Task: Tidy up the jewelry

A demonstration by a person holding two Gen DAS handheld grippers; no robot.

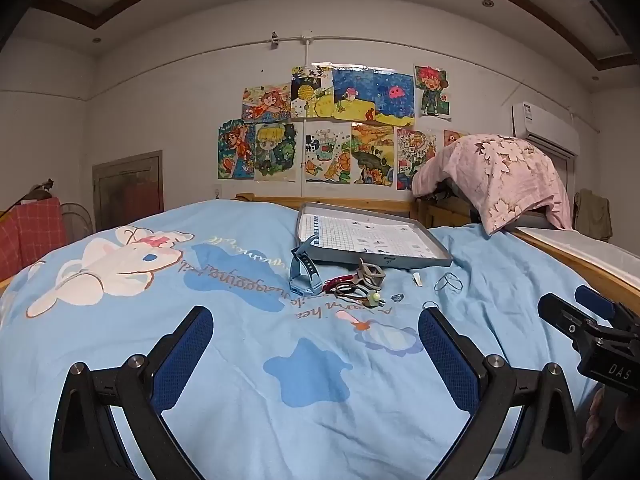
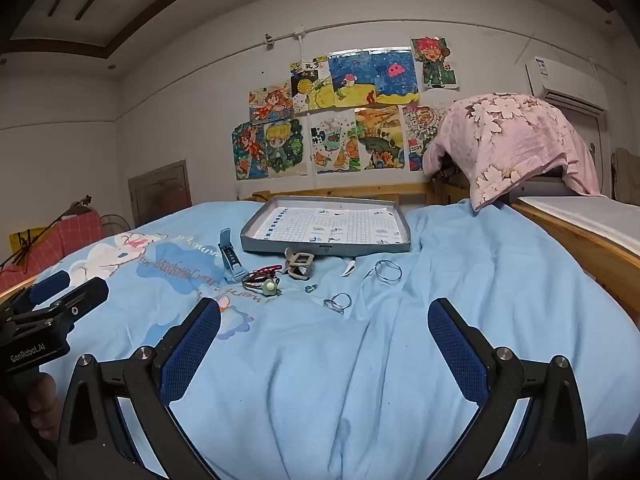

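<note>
**Ahead of both tongs: jewelry strewn in a row before the tray**

Scattered on the blue bed cover [image 2: 460, 280], just short of the grey tray [image 2: 256, 236], and well apart from either pair of tongs. Strung out roughly side to side across the view: blue watch [image 2: 231, 258] at the left end with its strap running away toward the tray, then a tangle of bracelets with a pale green bead [image 2: 264, 282], a grey metal buckle-like piece [image 2: 300, 266], a tiny ring [image 2: 311, 289], a small white piece [image 2: 349, 269], and two sets of thin wire hoops [image 2: 388, 270] [image 2: 338, 302] at the right end. Nothing lying in the tray yet besides its printed grid paper, so sorting judged not yet begun.

Straight ahead and slightly left of the right tongs [image 2: 324, 332]; nearest to them the smaller wire hoops, lying flat just beyond the left fingertip. Spread wide, holding nothing.

Ahead and to the right of centre for the left tongs [image 1: 316, 336]; same row seen in that view, watch [image 1: 306, 276] and bracelet tangle [image 1: 352, 290] closest to its line, hoops [image 1: 448, 283] off toward the right fingertip. Likewise spread wide and empty.

Probably a split by side: right for the hoops and ring, left for the watch. Thin flat wire on soft cloth likely hard to pinch without catching fabric.
</note>
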